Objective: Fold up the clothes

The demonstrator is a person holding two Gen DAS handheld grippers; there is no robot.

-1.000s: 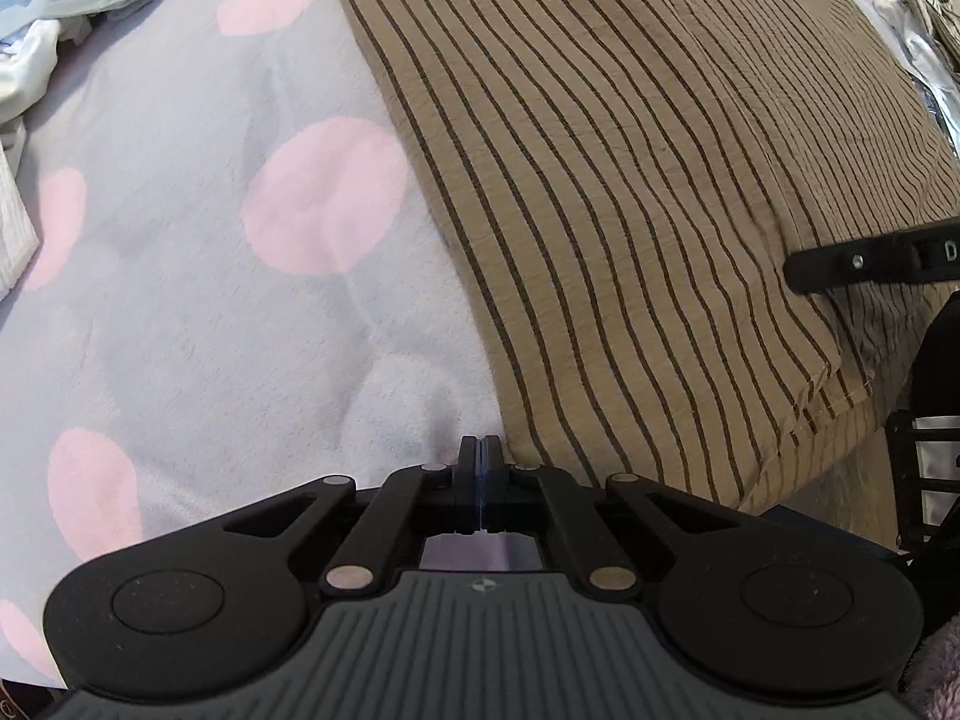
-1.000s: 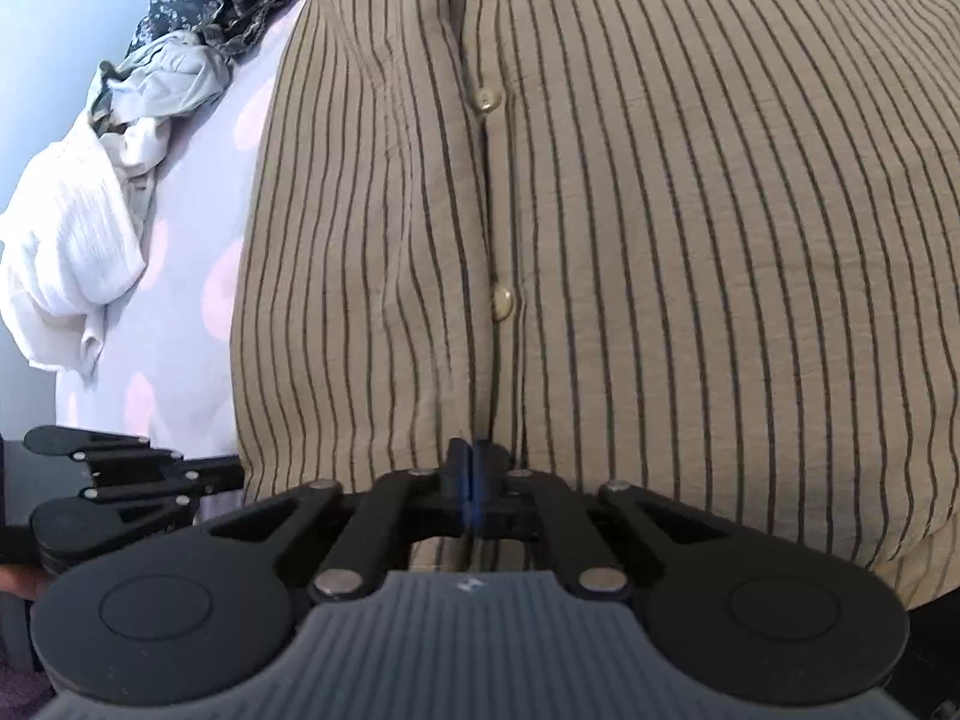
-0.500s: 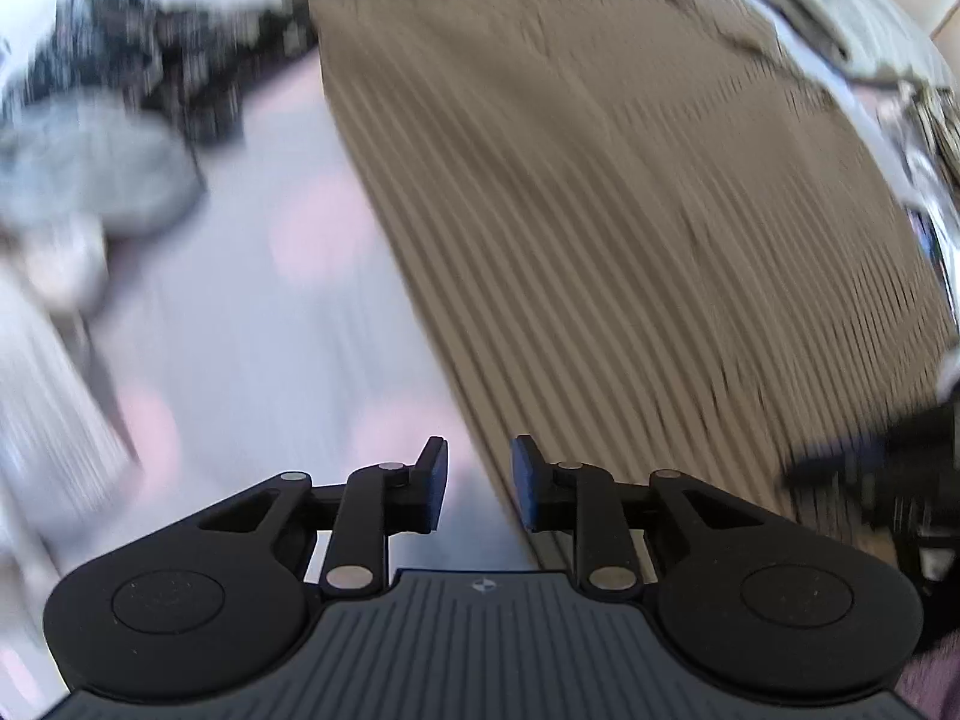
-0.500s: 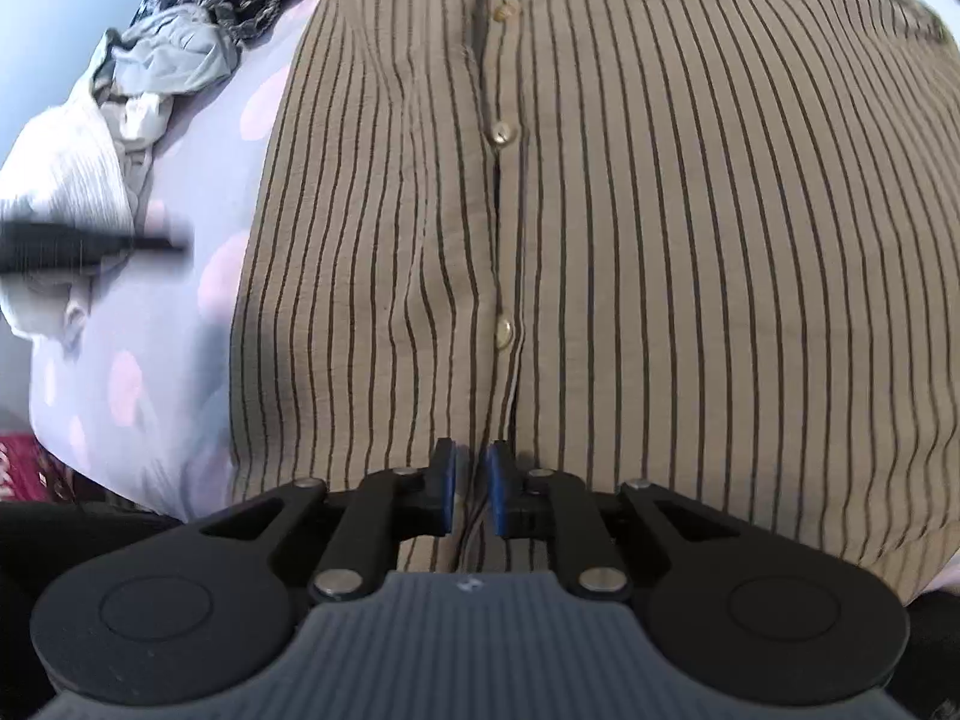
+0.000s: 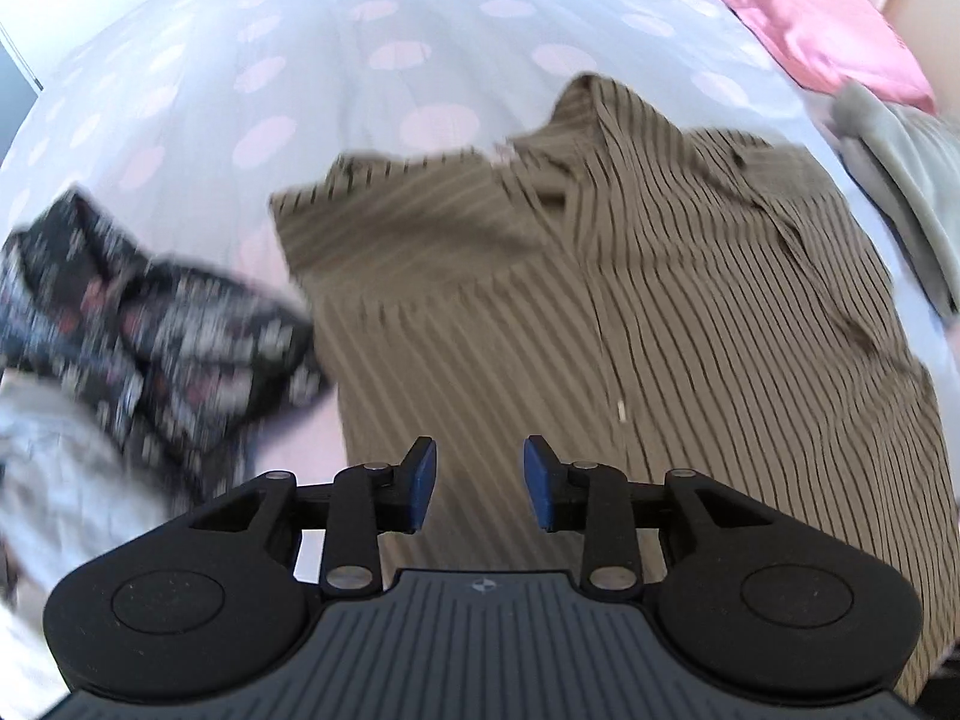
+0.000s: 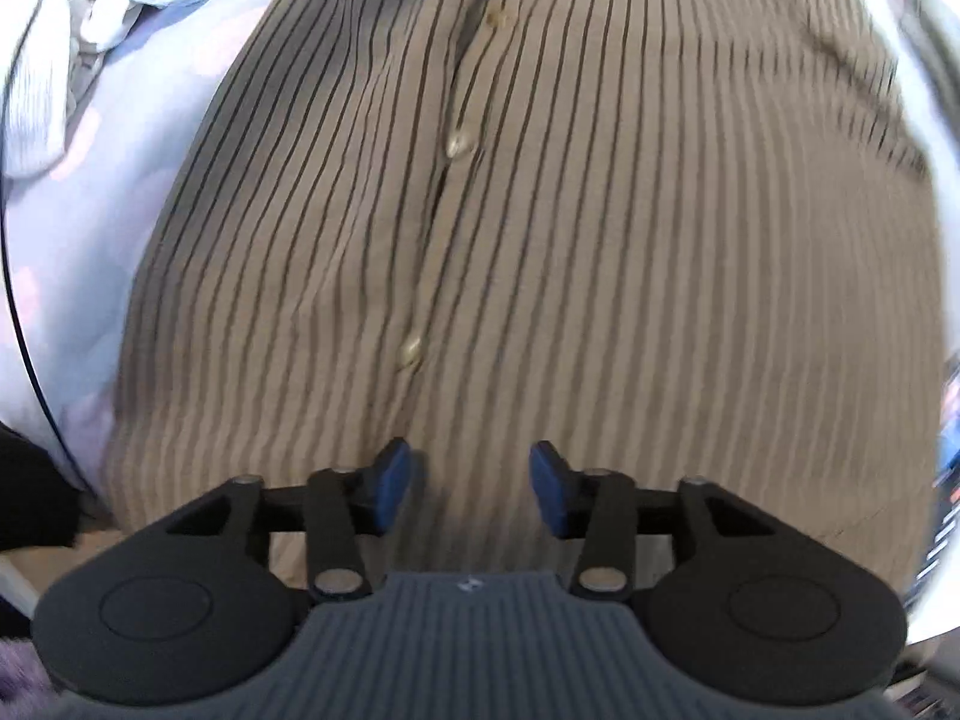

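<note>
A brown shirt [image 5: 690,324] with thin dark stripes lies flat on the bed, collar at the far end. My left gripper [image 5: 479,489] hovers above the shirt's left part; its jaws are opening and nothing is between them. In the right wrist view the same shirt [image 6: 600,276] fills the frame, its button placket [image 6: 432,252] running up the middle. My right gripper [image 6: 471,492] hangs just over the shirt's near hem, jaws opening, with no cloth between the blue pads [image 6: 549,498].
The bed cover [image 5: 372,54] is pale lilac with pink dots. A dark flowered garment [image 5: 150,324] lies left of the shirt, with white cloth [image 5: 54,468] below it. A pink pillow [image 5: 822,12] and grey cloth [image 5: 906,180] lie at the right. Pale crumpled clothes [image 6: 108,6] sit at the upper left.
Both grippers have gone from shut to open, letting go of the shirt's hem. The left one has swept up and away, so the collar and dark garment now show. The right has rolled slightly.
</note>
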